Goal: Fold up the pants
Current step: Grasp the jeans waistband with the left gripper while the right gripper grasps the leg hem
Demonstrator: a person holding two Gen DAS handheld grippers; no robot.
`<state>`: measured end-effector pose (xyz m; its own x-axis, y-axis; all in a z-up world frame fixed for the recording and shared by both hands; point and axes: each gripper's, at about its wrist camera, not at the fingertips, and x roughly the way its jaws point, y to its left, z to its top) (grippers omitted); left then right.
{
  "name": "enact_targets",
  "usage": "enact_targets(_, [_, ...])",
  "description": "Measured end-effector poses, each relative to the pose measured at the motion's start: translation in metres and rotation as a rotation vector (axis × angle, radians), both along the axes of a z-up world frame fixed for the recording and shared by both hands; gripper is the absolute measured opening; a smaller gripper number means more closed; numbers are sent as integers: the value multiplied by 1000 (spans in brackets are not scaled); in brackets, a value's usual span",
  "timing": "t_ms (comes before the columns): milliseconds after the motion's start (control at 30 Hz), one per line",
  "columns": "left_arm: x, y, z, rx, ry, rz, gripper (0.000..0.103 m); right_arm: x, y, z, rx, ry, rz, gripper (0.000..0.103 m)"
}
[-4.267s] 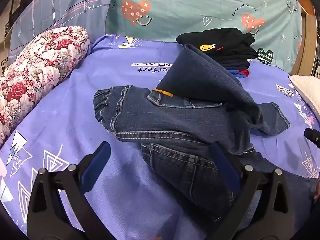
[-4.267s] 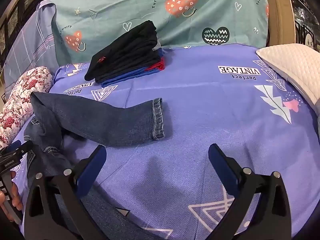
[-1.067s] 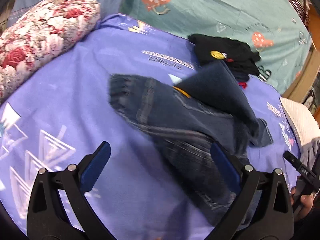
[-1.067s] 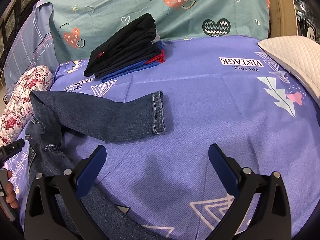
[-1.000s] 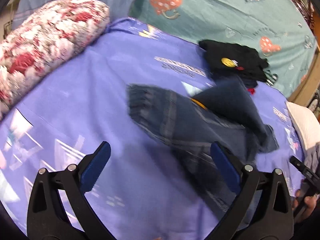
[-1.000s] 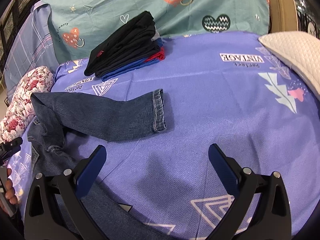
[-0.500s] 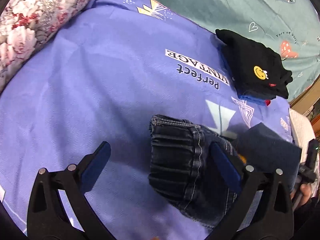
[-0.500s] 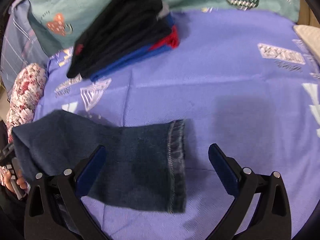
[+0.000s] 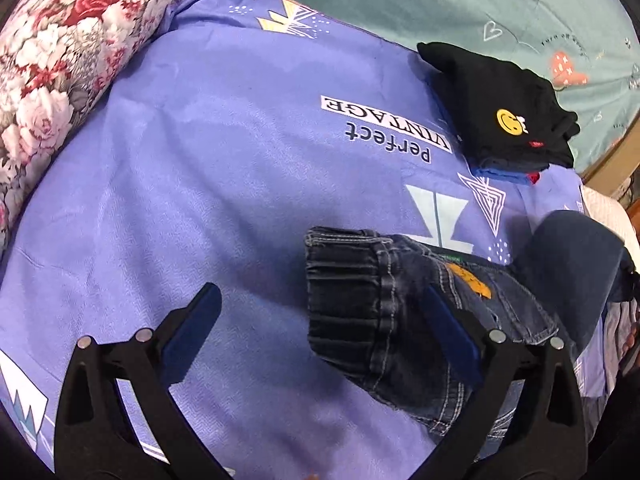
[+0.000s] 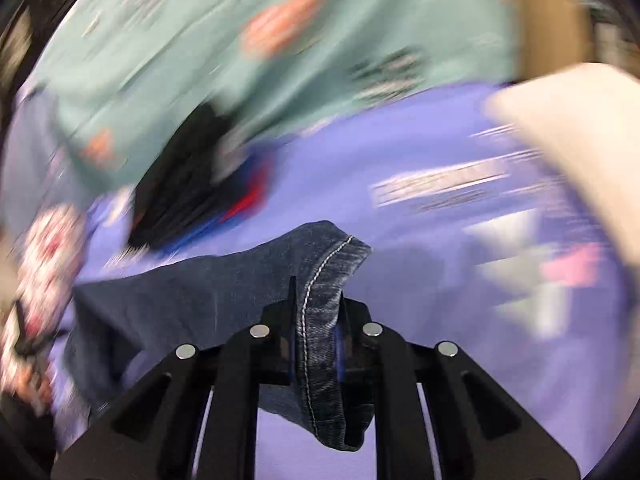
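Dark blue jeans lie bunched on the purple bedsheet, waistband toward the left. My left gripper is open, hovering just above the sheet, its right finger over the waistband. My right gripper is shut on the hemmed cuff of a jeans leg and holds it lifted above the sheet. The right wrist view is blurred by motion.
A stack of folded black, blue and red clothes sits at the back by the teal pillow. A floral bolster lies at the left. A cream pillow lies at the right.
My right gripper dropped onto the leg cuff, shut on it and is lifting it fast. My left gripper swung left and down to the waistband, still open.
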<state>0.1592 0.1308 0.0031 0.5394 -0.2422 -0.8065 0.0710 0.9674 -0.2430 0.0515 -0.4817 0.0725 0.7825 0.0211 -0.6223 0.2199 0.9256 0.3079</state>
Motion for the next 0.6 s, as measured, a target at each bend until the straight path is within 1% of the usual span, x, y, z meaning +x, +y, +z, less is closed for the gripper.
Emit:
enact_targets(67, [5, -7, -2, 15, 9, -10, 101, -26, -44, -2, -85, 13, -179, 14])
enact_targets(100, [12, -15, -5, 30, 21, -18, 101, -37, -61, -10, -74, 27, -231, 14])
enact_targets(167, [19, -24, -8, 59, 8, -21, 101, -51, -78, -35, -9, 59, -273, 14])
enact_targets(233, [30, -28, -9, 75, -12, -13, 101, -57, -77, -58, -28, 77, -293, 14])
enact_targets(300, [41, -30, -16, 74, 29, -7, 101, -60, -69, -71, -38, 65, -295, 14])
enact_targets(333, [47, -32, -23, 95, 75, -11, 101, -57, -64, -70, -38, 61, -291, 14])
enact_targets(367, [49, -32, -24, 104, 90, -18, 101, -56, -60, -67, -46, 48, -284, 14])
enact_targets(433, [46, -25, -17, 99, 89, -23, 101, -57, -57, -60, -77, 26, -273, 15])
enact_targets(467, [44, -21, -14, 87, 89, -20, 101, -58, -57, -61, -86, 30, -270, 15])
enact_targets(533, [37, -6, -11, 17, 108, -26, 101, -59, -57, -65, -87, 39, -265, 16])
enact_targets(567, [35, 3, -14, -48, 133, -37, 101, -56, -57, -67, -89, 39, -264, 16])
enact_targets(600, [34, 10, -20, -131, 169, -55, 101, -53, -55, -67, -93, 38, -263, 17])
